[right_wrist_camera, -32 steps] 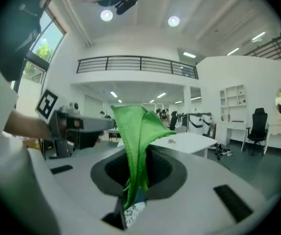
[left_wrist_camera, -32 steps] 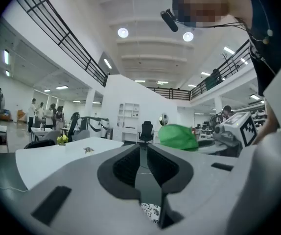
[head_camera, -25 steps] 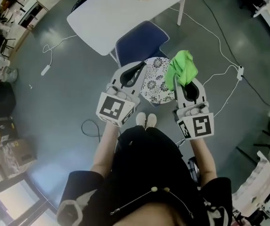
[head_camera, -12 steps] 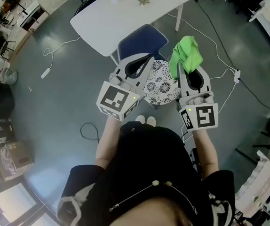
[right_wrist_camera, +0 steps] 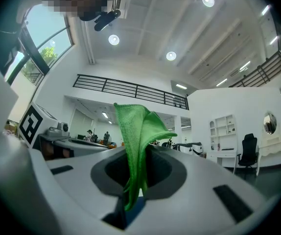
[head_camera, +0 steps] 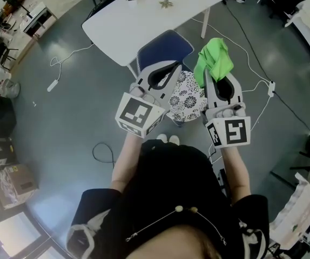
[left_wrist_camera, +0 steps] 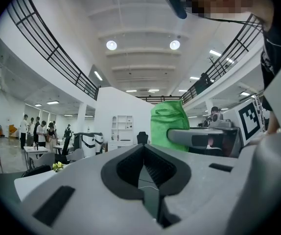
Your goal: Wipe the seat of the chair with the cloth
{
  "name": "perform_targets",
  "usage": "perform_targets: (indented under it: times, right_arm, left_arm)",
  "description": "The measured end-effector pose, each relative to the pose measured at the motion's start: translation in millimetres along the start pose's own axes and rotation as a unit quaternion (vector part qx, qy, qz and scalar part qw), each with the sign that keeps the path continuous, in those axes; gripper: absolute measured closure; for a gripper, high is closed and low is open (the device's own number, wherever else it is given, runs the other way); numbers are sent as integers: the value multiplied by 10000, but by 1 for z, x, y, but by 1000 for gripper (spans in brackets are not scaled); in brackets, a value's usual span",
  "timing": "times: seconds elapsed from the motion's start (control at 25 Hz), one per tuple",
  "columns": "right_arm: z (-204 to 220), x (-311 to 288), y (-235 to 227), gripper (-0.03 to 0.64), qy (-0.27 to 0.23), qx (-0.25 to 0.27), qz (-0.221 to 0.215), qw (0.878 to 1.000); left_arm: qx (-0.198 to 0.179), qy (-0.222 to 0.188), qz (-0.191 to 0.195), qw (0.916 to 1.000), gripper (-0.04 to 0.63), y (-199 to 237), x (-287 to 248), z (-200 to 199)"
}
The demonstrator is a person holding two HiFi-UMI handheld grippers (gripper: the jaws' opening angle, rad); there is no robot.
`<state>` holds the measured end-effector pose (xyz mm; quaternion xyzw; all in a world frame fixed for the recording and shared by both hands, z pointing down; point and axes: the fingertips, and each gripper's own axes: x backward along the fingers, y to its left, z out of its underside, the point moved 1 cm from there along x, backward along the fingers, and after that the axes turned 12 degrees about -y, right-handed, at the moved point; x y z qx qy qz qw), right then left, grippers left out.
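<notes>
In the head view the chair stands below me, its black-and-white patterned seat (head_camera: 187,99) in front of a blue backrest (head_camera: 163,45). My right gripper (head_camera: 215,73) is shut on a bright green cloth (head_camera: 214,58), which sticks up past its tips beside the seat's right edge. The right gripper view shows the cloth (right_wrist_camera: 138,136) pinched between the closed jaws (right_wrist_camera: 135,192). My left gripper (head_camera: 167,70) is shut with nothing in it and hangs over the seat's left edge. In the left gripper view its jaws (left_wrist_camera: 148,173) meet, with the cloth (left_wrist_camera: 169,126) off to the right.
A white table (head_camera: 144,15) with a small plant stands just behind the chair, its backrest partly under it. Cables (head_camera: 247,34) and a power strip (head_camera: 272,85) lie on the grey floor to the right. Boxes (head_camera: 4,152) sit at the left. My feet (head_camera: 168,139) are before the chair.
Both grippers have risen a little and drawn closer over the seat. The left one shifted right. The cloth stays in the right gripper.
</notes>
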<state>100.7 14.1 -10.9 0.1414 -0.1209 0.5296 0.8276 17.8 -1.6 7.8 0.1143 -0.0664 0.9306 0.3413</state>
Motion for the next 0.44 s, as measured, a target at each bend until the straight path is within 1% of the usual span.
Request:
perform_targets:
  times: [0.44]
  right_arm:
    - [1,2,0,568,72,-45,-50,10000]
  left_arm:
    - [62,-70,-141,9999,589,8,6,-3]
